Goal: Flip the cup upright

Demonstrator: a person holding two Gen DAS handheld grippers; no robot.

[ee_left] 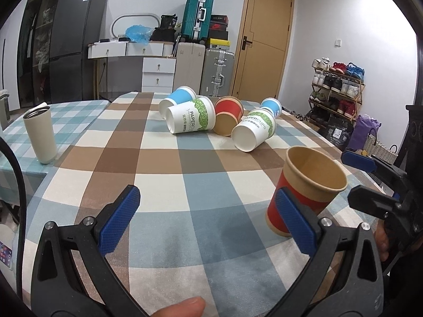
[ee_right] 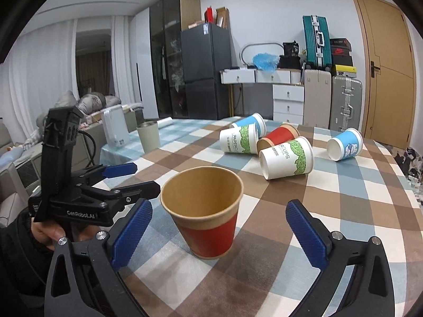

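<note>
Straddling the upright red cup (ee_right: 208,211), right gripper (ee_right: 219,235) has fingers spread wide, neither pad touching it. Left gripper (ee_left: 208,222) also spread, nothing between its pads; red cup sits just beyond its right finger, and whether they touch is unclear. Cup stands on the checked tablecloth (ee_right: 330,206), near the camera-side part of it. Beyond the red cup, five paper cups lie on their sides: two green-print (ee_right: 286,157), two blue (ee_right: 345,144), one red (ee_right: 277,137). Bare cloth lies between red cup and that cluster. Beige tumbler (ee_left: 41,134) upright well left of red cup. Fridge (ee_right: 205,71), suitcases (ee_right: 316,42), door (ee_right: 388,66) behind the table's far edge.
</note>
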